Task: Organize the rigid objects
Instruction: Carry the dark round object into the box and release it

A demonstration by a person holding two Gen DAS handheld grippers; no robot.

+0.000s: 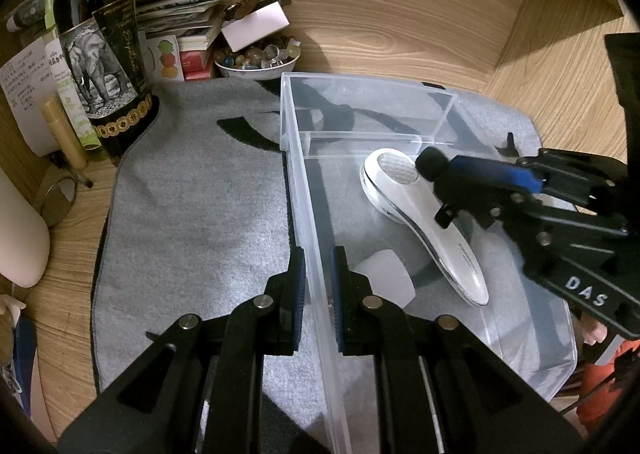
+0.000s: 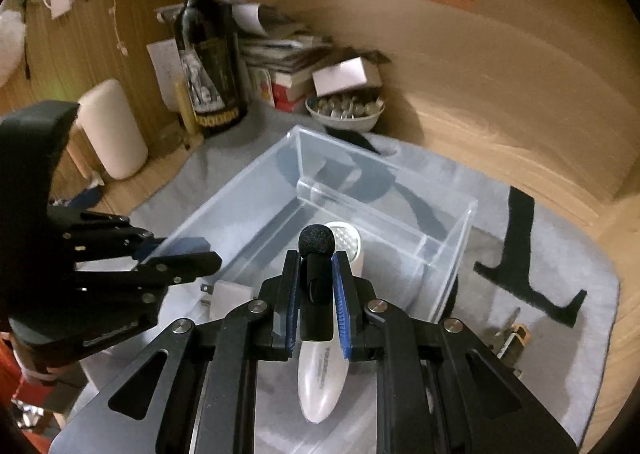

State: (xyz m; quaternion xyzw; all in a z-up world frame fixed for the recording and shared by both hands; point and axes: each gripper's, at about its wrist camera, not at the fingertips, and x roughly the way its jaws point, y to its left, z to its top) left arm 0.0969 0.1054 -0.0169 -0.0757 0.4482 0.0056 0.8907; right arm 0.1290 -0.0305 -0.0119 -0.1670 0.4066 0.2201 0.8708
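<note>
A clear plastic bin (image 1: 448,94) (image 2: 468,214) stands on a grey mat. My left gripper (image 1: 319,254) (image 2: 196,252) is shut on the bin's near side wall, one pad on each face. In the bin lie a white handheld device (image 1: 424,222) (image 2: 320,374) with a round mesh head and a small white block (image 1: 384,278). My right gripper (image 2: 316,258) (image 1: 446,192) hovers over the bin above the device. It is shut on a small black microphone (image 2: 316,242) (image 1: 432,164), whose foam head sticks out past the fingertips.
A dark wine bottle (image 1: 96,38) (image 2: 208,50), a stack of papers (image 1: 180,14), a bowl of beads (image 1: 256,58) (image 2: 346,110) and a white cylinder (image 2: 114,130) crowd the back left. Keys (image 2: 512,334) lie on the mat (image 1: 192,194) right of the bin.
</note>
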